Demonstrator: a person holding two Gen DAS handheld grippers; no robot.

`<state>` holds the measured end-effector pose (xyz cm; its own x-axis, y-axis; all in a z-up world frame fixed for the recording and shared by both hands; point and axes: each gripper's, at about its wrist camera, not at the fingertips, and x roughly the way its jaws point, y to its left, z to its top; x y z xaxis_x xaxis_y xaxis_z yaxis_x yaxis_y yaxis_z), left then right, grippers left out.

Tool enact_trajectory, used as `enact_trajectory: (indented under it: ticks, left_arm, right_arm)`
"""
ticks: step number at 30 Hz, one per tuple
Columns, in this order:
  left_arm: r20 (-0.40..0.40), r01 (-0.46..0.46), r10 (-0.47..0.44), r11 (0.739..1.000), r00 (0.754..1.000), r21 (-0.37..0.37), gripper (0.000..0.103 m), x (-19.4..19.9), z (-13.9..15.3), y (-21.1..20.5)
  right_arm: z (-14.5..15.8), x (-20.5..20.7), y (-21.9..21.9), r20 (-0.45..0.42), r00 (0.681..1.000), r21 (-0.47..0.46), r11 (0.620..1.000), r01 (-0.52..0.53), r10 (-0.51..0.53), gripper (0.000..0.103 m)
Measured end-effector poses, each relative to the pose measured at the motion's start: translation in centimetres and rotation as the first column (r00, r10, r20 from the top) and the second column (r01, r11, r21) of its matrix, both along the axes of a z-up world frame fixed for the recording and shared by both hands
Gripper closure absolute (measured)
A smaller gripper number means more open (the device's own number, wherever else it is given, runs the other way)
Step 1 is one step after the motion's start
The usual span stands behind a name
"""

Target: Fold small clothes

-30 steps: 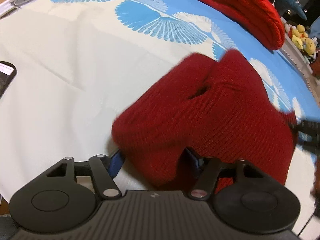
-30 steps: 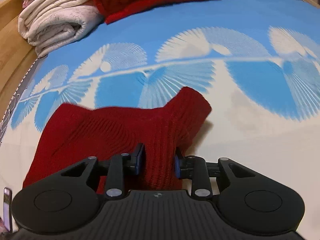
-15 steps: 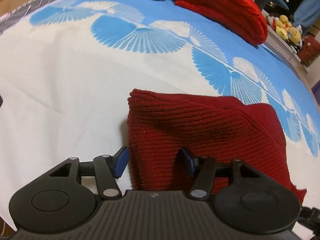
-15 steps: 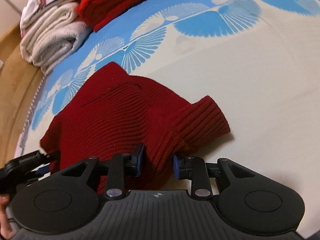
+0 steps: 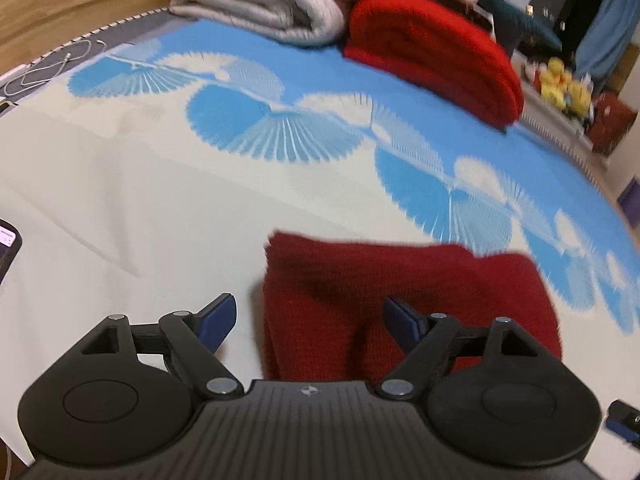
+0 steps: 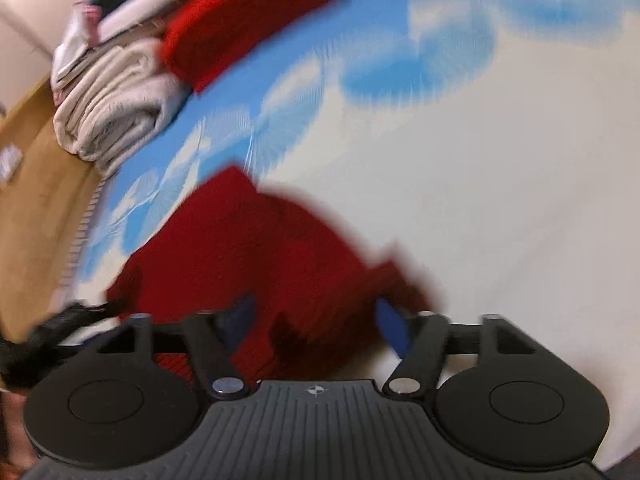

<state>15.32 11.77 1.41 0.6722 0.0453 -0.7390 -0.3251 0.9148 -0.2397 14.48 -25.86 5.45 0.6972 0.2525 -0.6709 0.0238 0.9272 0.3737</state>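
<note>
Garment: dark red knit piece (image 5: 404,304), lying folded on the bed's sheet (image 5: 120,208), its left edge a straight doubled line — laid flat, presumably so the fold keeps its shape once let go.
Left gripper (image 5: 308,316): jaws just opened, now spread wide, one blue pad (image 5: 218,316) over bare sheet, the other above the knit; folded corner between them but not pressed — released.
Right gripper (image 6: 316,320): jaws likewise just opened; knit between the fingers, neither pad seen pressing on it through the blur — let go, not clenched.
Right-hand end of garment: cuff-like flap (image 6: 396,280) jutting toward the cream part of the sheet, not tucked in; likely the loose bit left by the fold.
Step in hand: judged to be the release after a fold, both grippers freeing the cloth so it settles.
Back of bed: bright red folded knit (image 5: 436,60) beside a stack of pale folded towels (image 5: 272,4) — apparently the pile for finished items, well apart from the working spot.
Left margin: phone (image 5: 6,246) at the sheet's edge, clear of the fold.
Risk: thick knit may spring open; flap may need a further tuck.
</note>
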Motion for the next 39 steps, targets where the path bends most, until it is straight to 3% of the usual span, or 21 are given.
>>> enact_trajectory:
  ticks: [2,3,7,10,15,20,27,35,39]
  left_arm:
    - [0.001,-0.023,0.023,1.000,1.000,-0.012,0.018,-0.2,0.1,0.9]
    - [-0.011,-0.025,0.024,0.999,1.000,-0.020,0.018,-0.1,0.0,1.3]
    - [-0.053,0.000,-0.004,0.997,0.999,-0.075,0.018,0.2,-0.7,1.5]
    - [-0.070,0.042,-0.043,0.999,0.997,-0.018,0.018,0.3,-0.9,0.2]
    - [-0.101,0.114,-0.108,0.992,0.989,0.047,0.014,0.3,-1.6,-2.0]
    - [-0.093,0.139,-0.133,0.988,0.987,0.069,0.001,0.0,-1.7,-3.0]
    - [-0.094,0.151,-0.148,0.988,0.985,0.025,0.001,-0.4,-1.5,-2.9]
    - [-0.121,0.140,-0.141,0.990,0.983,-0.020,0.001,-0.4,-2.1,-2.6]
    - [-0.160,0.130,-0.140,0.989,0.977,-0.070,0.000,-0.4,-3.7,-2.9]
  right_arm:
    - [0.8,0.0,0.5,0.101,0.995,-0.084,0.996,-0.010,0.019,0.020]
    - [1.0,0.6,0.9,0.105,0.993,-0.095,0.994,-0.046,0.056,0.020]
    - [-0.6,4.9,2.9,0.006,0.986,-0.028,0.985,-0.169,0.169,0.021]
    - [-2.4,8.2,4.5,-0.101,0.973,0.011,0.978,-0.207,0.207,0.021]
    - [-4.6,11.5,5.4,-0.169,0.968,0.027,0.983,-0.182,0.184,0.023]
    - [-5.6,12.0,5.8,-0.191,0.969,0.026,0.988,-0.154,0.156,0.023]
    - [-5.1,11.3,3.9,-0.212,0.969,0.039,0.992,-0.123,0.128,0.022]
    - [-5.2,9.5,3.2,-0.185,0.962,0.005,0.979,-0.206,0.203,0.016]
    - [-5.5,10.3,2.8,-0.243,0.950,0.072,0.981,-0.183,0.195,0.016]
